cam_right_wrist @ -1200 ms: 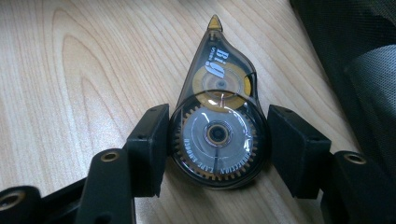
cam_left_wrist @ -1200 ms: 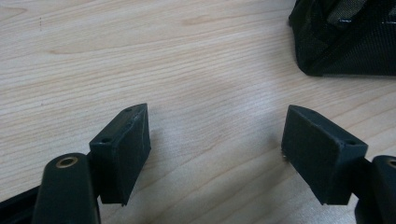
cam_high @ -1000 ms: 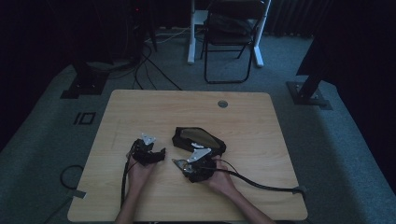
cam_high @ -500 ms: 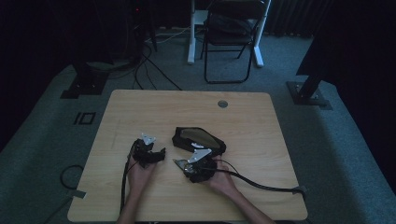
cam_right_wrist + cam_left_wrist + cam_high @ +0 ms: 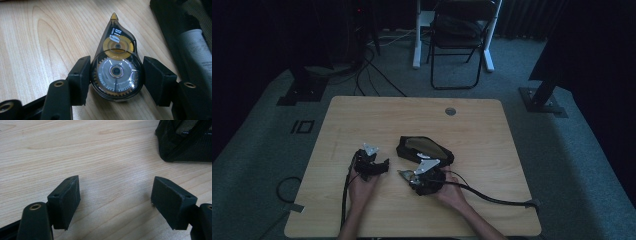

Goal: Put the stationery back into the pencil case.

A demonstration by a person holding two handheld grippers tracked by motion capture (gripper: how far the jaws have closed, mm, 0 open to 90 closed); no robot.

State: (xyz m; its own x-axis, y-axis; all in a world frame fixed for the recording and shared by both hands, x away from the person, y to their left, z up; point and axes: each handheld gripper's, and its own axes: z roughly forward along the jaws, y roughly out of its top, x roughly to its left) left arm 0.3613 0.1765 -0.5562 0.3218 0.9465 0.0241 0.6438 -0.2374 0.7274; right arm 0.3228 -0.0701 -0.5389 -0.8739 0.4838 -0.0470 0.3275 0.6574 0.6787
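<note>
Dim carpet is surrounding the wooden counter (image 5: pixel 362 120), where nothing is shifting since a second ago. Right claw (image 5: pixel 116 80) is gripping the correction tape dispenser (image 5: pixel 116 67) flat on the wood beside the black mesh pouch (image 5: pixel 424 149); left claw (image 5: pixel 115 202) is waiting open, holding nothing. Lifting looks next.

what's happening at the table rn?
A person sits at the wooden table with a hand-held gripper in each hand. The right hand-held gripper is closed on a teardrop-shaped correction tape dispenser, its pads against the round body, with the tip pointing away. A black mesh pouch lies just beyond it. The left hand-held gripper is open over bare wood with nothing between its pads.
</note>
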